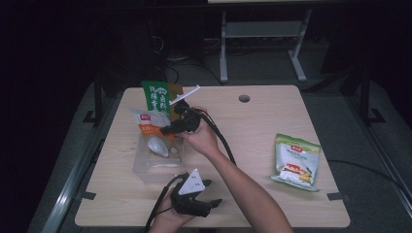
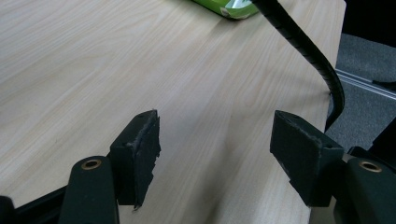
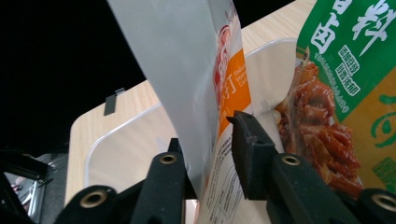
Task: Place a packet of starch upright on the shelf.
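Over the clear plastic bin (image 1: 158, 162), near the surface's (image 1: 252, 126) far-left corner, the right tool (image 1: 171, 127) reaches across with the white-and-orange pouch (image 1: 145, 121) standing between its jaws; from the right gripper view the pouch (image 3: 205, 84) passes upright through the gap, one pad (image 3: 247, 135) sitting beside its printed face with a sliver of space, so the jaws look parted enough that the grip appears let go, the pouch probably propped by the bin wall (image 3: 266, 60) and its neighbour rather than pinched. Just behind the bin's far end stands the green-and-orange packet (image 1: 158, 97), its window of red strips (image 3: 322, 140) leaning against the pouch, which seems the reason both stay upright: each braces the other inside the bin. Something white (image 1: 158, 145) lies in the bin's bottom, too blurred to name. Well to the right of the bin a green-and-white snack bag (image 1: 296, 162) lies flat, likely waiting its turn. Nearer the person than the bin, the left tool (image 1: 206, 194) rests low on the surface with its jaws spread wide and nothing between them, bare wood (image 2: 215, 140) showing in the gap, seemingly parked out of the way while the other hand works
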Demonstrator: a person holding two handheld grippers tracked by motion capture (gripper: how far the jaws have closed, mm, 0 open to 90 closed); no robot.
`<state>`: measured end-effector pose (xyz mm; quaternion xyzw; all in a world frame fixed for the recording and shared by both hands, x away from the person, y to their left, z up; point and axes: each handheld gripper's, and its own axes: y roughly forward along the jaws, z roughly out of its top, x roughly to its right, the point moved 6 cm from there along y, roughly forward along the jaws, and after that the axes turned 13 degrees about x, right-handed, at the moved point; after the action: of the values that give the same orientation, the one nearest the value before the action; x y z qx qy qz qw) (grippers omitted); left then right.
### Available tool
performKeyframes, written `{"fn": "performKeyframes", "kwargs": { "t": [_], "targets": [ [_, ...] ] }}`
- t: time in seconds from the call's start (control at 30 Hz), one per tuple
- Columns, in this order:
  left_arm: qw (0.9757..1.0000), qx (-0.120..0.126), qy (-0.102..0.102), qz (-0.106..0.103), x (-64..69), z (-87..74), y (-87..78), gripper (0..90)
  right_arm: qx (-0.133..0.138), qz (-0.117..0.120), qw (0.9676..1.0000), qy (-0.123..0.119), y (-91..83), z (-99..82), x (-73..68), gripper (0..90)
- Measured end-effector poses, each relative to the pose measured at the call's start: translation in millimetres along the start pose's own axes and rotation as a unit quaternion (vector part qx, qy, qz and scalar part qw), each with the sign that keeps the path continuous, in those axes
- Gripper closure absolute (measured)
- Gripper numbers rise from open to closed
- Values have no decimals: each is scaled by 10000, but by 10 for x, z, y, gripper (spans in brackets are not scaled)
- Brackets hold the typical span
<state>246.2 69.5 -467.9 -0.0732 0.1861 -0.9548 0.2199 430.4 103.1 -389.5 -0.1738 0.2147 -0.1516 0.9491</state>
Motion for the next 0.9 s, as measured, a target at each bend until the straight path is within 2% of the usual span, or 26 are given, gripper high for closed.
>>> {"fn": "performKeyframes", "kwargs": {
  "t": [0.17, 0.43, 0.57, 0.9],
  "targets": [
    [9999, -59, 89, 24, -26, -1, -11, 317, 8, 52, 10000, -68, -86, 3, -21, 695],
    [10000, -66, -13, 48, -20, -6, -6, 308, -26, 161, 9998, -71, -225, -6, -79, 667],
    [9999, -64, 66, 52, -34, -2, -7, 305, -24, 173, 9998, -74, -326, -37, -76, 652],
    [10000, -70, -11, 65, -31, -6, -2, 301, -5, 194, 9998, -35, -519, -91, -93, 634]
  ]
}}
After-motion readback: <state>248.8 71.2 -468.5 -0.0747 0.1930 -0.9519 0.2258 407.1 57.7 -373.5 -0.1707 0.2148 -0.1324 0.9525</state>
